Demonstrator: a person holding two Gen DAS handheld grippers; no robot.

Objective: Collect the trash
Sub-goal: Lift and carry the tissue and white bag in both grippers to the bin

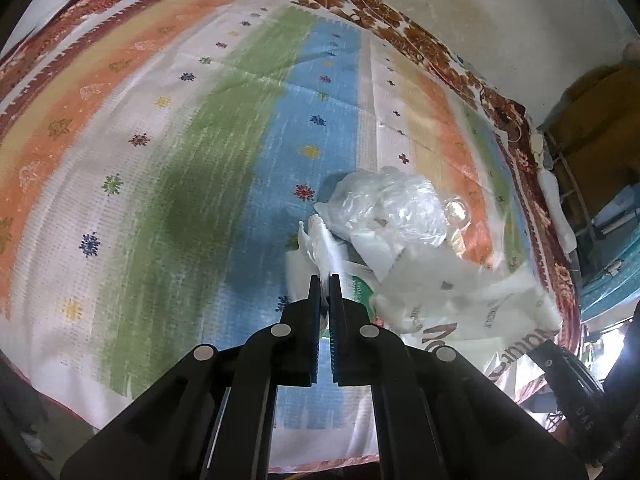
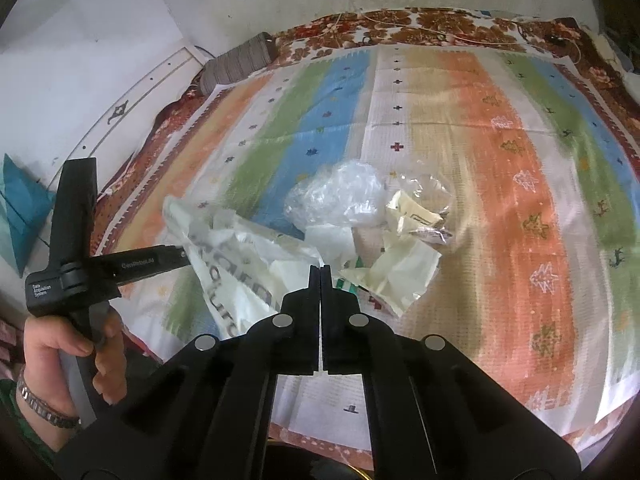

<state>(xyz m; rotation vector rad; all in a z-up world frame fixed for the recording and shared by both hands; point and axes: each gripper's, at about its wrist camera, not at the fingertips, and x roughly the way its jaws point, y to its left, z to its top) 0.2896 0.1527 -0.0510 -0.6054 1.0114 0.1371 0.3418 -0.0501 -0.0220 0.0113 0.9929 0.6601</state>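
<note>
Pinching a white printed plastic bag (image 1: pixel 460 300), left gripper (image 1: pixel 325 277) and right gripper (image 2: pixel 320 268) grip its edges at lower centre.

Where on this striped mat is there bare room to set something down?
Bare: the orange and green stripes right of the trash, and the far mat toward the floral border. Crowded: the middle, with the printed white bag, crumpled clear plastic and paper scraps.
</note>
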